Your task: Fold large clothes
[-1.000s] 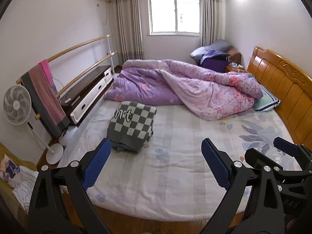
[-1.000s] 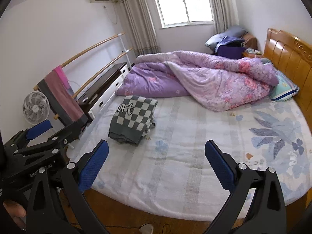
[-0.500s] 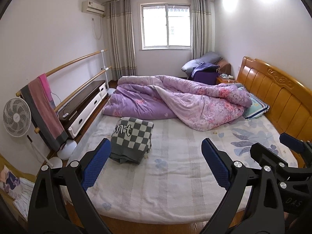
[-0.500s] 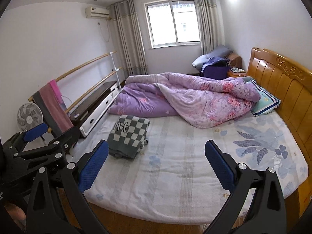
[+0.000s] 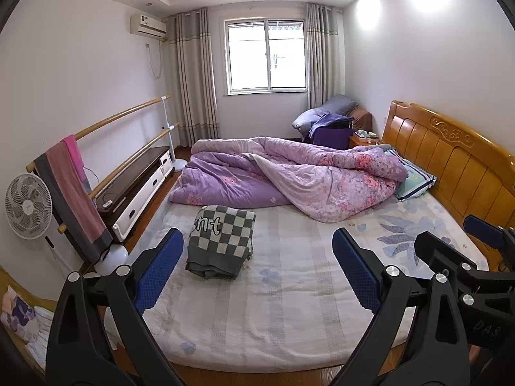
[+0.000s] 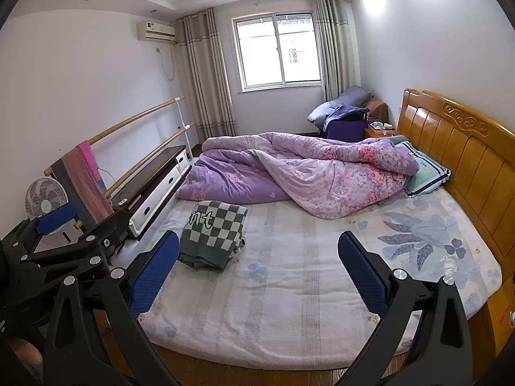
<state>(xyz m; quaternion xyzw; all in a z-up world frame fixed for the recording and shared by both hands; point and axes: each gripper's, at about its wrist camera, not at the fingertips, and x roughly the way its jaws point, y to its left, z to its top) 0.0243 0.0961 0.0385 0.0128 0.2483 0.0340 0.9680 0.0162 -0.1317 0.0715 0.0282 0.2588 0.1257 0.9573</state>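
Observation:
A folded grey-and-white checkered garment (image 5: 222,241) lies on the left part of the bed (image 5: 273,305); it also shows in the right wrist view (image 6: 212,234). My left gripper (image 5: 257,270) is open and empty, held back from the bed's foot edge, well short of the garment. My right gripper (image 6: 259,273) is open and empty, also held back from the foot edge. The right gripper shows at the right edge of the left wrist view (image 5: 466,257). The left gripper shows at the left of the right wrist view (image 6: 64,244).
A crumpled purple floral quilt (image 5: 289,177) covers the far half of the bed. A wooden headboard (image 5: 450,167) runs along the right. A low TV cabinet (image 5: 135,189), wooden rails with a towel (image 5: 70,186) and a fan (image 5: 27,206) stand at the left.
Both grippers have drawn back and tilted up from the bed, so more of the room and ceiling shows. The folded garment has not moved. Both stay open.

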